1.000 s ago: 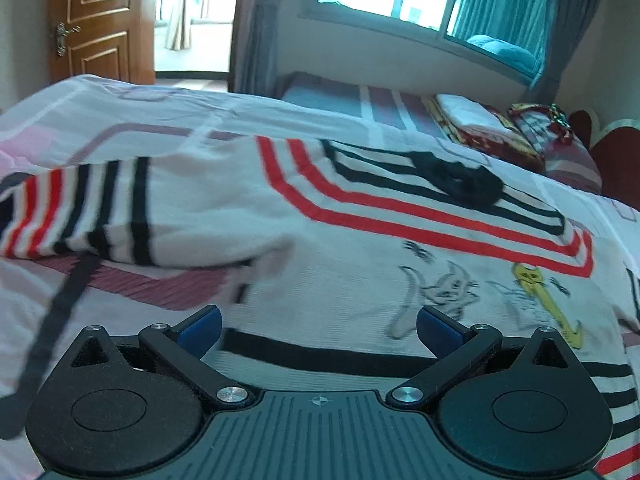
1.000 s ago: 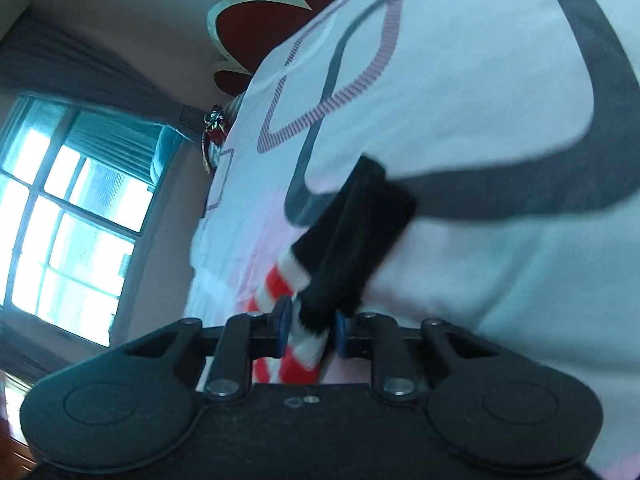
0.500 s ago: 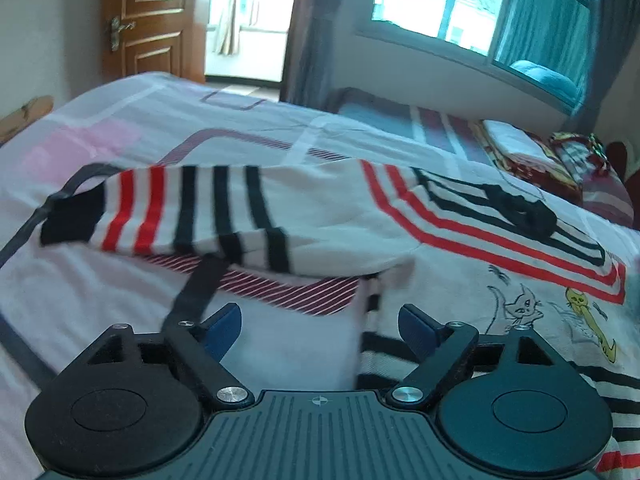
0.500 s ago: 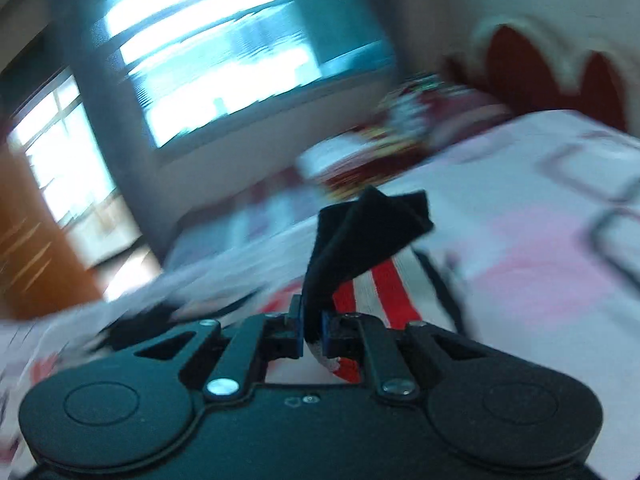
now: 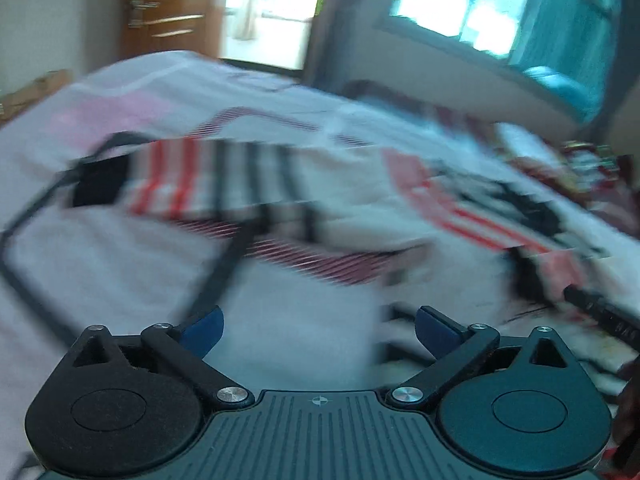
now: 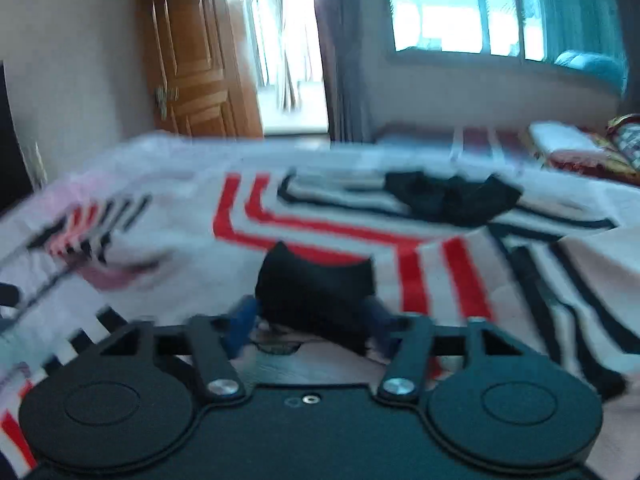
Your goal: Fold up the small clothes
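Note:
A small white sweater (image 6: 320, 220) with red and black stripes lies on the bed. Its black collar (image 6: 452, 196) is toward the window. In the left wrist view the sweater's left sleeve (image 5: 208, 184) stretches left, ending in a black cuff (image 5: 100, 180). My left gripper (image 5: 318, 326) is open and empty above the bedsheet, short of the sleeve. My right gripper (image 6: 312, 320) is open, with the black cuff (image 6: 316, 280) of the other sleeve lying between its jaws over the sweater's chest. Both views are motion-blurred.
The bedsheet (image 5: 120, 272) is white with pink patches and dark lines. A wooden door (image 6: 192, 64) and a bright doorway stand beyond the bed on the left, a window (image 6: 460, 4) behind. Pillows (image 6: 580, 148) lie at the right.
My right gripper swung the sleeve cuff over onto the sweater's body and its jaws opened. My left gripper stayed open and drew back to the left.

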{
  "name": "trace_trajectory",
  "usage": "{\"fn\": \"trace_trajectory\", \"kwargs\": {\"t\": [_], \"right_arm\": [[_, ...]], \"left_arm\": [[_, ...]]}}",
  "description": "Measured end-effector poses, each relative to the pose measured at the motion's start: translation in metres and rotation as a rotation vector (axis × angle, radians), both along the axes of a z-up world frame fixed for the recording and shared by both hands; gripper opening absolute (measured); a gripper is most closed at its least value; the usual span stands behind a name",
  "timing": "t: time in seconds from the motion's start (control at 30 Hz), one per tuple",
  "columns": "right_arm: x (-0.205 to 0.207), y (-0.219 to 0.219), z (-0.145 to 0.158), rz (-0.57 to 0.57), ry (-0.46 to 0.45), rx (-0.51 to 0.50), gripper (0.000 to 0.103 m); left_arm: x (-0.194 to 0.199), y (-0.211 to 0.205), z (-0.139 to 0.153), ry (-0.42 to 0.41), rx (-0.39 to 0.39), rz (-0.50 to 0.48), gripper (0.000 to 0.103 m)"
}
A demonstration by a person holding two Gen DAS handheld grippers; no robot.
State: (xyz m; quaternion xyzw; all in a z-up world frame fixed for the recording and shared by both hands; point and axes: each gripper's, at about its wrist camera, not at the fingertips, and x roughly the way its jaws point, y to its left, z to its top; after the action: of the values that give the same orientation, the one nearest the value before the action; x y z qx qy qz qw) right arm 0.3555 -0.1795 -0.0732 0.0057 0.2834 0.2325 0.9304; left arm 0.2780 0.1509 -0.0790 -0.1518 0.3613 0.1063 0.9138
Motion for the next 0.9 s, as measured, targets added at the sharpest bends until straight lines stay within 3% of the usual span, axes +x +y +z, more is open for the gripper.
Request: {"fn": "trace_trajectory", "kwargs": {"t": [0.03,0.13,0.17,0.23,0.4,0.47,0.5,0.53,0.63,0.8,0.9], "right_arm": [[-0.003,-0.017,0.007,-0.044,0.004,0.032,0.035],[-0.016,-0.076,0.021,-0.187,0.018,0.122,0.039],[-0.022,-0.096,0.020,-0.217,0.029,0.142,0.039],[-0.028,-0.127,0.024,-0.268,0.040,0.170,0.039],[-0.038,-0.175,0.015,-0.389,0.070,0.241,0.040],[-0.037,-0.189,0.006,-0.429,0.104,0.308,0.041],[-0.037,-0.199,0.001,-0.450,0.125,0.349,0.041],[-0.035,-0.207,-0.003,-0.461,0.146,0.391,0.042],[-0.023,-0.224,-0.023,-0.486,0.230,0.571,0.043],[0.000,-0.252,-0.069,-0.551,0.356,0.986,0.044],[0.005,-0.257,-0.078,-0.577,0.364,1.093,0.043]], "left_arm": [[0.013,-0.011,0.002,-0.018,-0.036,-0.046,0.101],[0.056,-0.050,0.001,-0.075,-0.153,-0.186,0.099],[0.072,-0.063,-0.002,-0.074,-0.181,-0.230,0.091],[0.101,-0.089,-0.011,-0.058,-0.210,-0.297,0.081],[0.156,-0.123,-0.038,0.041,-0.202,-0.353,0.077],[0.168,-0.133,-0.047,0.081,-0.183,-0.365,0.037],[0.172,-0.136,-0.049,0.080,-0.152,-0.365,0.028],[0.177,-0.139,-0.050,0.082,-0.141,-0.372,0.009],[0.175,-0.135,-0.041,0.040,-0.155,-0.362,0.005],[0.169,-0.121,-0.025,-0.012,-0.139,-0.353,0.005],[0.167,-0.113,-0.028,0.001,-0.139,-0.354,0.005]]}}
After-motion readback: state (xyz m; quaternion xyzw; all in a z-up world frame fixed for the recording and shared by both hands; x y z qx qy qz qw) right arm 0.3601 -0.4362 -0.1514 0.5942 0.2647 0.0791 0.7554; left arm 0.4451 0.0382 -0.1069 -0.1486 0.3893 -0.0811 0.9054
